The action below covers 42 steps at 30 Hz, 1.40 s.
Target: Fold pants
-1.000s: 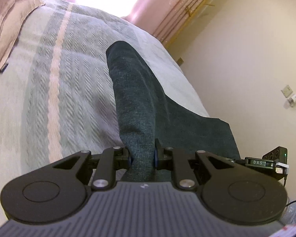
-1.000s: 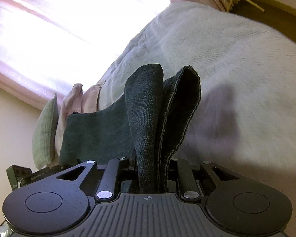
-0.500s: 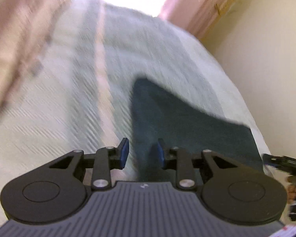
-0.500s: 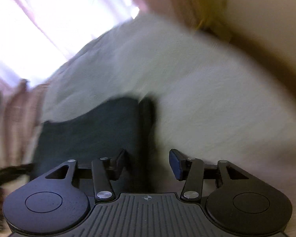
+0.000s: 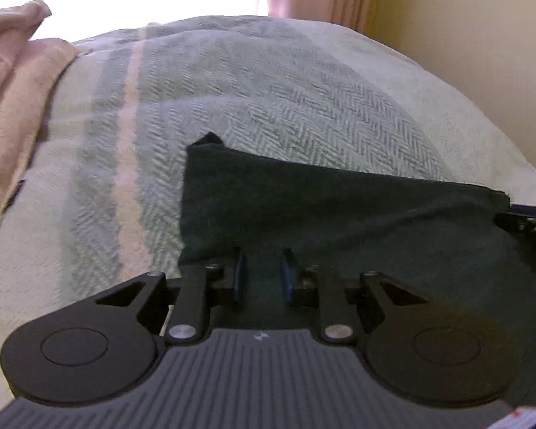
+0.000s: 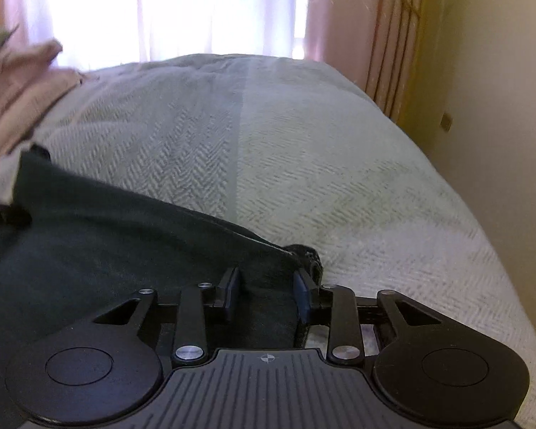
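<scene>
- the dark green pants [image 5: 339,221] are shown lying flat on the bed [image 5: 268,89], near its front edge, with the long axis running side to side between the two grippers.
- left gripper [image 5: 260,274]: fingers parted a little after a recent closing; cloth lies under and between them, no pinch is seen.
- right gripper [image 6: 266,293]: fingers likewise parted after a recent closing, set over the right-hand end of the pants, beside a bunched corner [image 6: 309,255].
- each end is covered by its own gripper; neither is judged nearer.
- the herringbone bedspread [image 6: 303,164] extends clear beyond the far edge of the pants.
- pink bedding [image 5: 14,82] lies at the bed's left edge; curtains [image 6: 357,18] and a cream wall [image 6: 500,107] lie behind.
</scene>
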### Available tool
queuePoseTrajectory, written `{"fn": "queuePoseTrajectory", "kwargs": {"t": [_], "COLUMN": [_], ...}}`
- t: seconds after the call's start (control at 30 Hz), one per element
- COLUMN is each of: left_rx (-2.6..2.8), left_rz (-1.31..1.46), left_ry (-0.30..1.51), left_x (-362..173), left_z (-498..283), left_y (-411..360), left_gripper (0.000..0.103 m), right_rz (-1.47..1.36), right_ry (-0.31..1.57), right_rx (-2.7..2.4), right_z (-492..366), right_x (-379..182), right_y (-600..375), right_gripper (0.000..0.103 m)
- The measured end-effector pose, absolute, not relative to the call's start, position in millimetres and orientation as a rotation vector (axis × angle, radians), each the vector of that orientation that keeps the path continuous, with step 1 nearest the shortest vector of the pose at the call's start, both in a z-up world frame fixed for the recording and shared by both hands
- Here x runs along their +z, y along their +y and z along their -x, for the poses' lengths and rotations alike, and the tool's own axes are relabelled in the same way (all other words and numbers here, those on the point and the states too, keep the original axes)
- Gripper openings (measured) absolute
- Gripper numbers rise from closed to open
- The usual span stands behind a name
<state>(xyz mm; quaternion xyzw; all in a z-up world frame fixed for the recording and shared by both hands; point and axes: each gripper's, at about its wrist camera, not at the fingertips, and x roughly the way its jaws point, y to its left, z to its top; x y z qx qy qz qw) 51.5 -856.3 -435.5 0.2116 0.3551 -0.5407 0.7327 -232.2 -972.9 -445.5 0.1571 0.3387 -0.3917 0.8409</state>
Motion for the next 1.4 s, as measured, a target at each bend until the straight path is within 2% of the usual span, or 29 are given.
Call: {"fn": "queuePoseTrajectory", "kwargs": {"t": [0.1, 0.23, 0.33, 0.43, 0.57, 0.67, 0.77, 0.93, 1.17, 1.3, 1.4], "left_rx": [-1.202, -1.244, -1.262, -1.234, -1.206, -1.181, -1.169, -1.122, -1.113, -1.121, -1.14], "left_rz": [-0.468, -0.478, -0.466, -0.498, -0.513, -0.519, -0.526, -0.539, -0.549, -0.559, -0.556], "left_ry": [0.775, 0.748, 0.77, 0.813, 0.773, 0.769, 0.784, 0.789, 0.797, 0.775, 0.771], "left_x": [-418, -390, -391, -416, -431, -420, -417, -418, -384, -343, -306], "left_z": [-47, -20, 6, 18, 25, 31, 37, 44, 58, 73, 85], "left_y": [-837, -791, -758, -751, -755, -752, -744, -741, -730, -705, -675], "left_gripper": [0.02, 0.025, 0.032, 0.033, 0.035, 0.033, 0.034, 0.034, 0.036, 0.053, 0.065], "right_rz": [-0.384, -0.291, -0.256, -0.253, -0.308, -0.3, -0.24, -0.258, -0.295, -0.393, -0.492], "right_ry": [0.707, 0.626, 0.659, 0.716, 0.707, 0.766, 0.688, 0.744, 0.752, 0.681, 0.649], "right_rx": [-0.882, -0.805, -0.766, -0.776, -0.797, -0.819, -0.828, -0.827, -0.862, -0.877, -0.882], "right_z": [236, 268, 279, 276, 270, 260, 267, 257, 258, 285, 304], "right_x": [-416, -379, -386, -418, -449, -432, -406, -439, -409, -371, -337], "right_y": [-963, -888, -840, -830, -854, -856, -830, -826, -817, -786, -758], "right_gripper": [0.029, 0.029, 0.029, 0.029, 0.029, 0.029, 0.029, 0.03, 0.03, 0.033, 0.038]}}
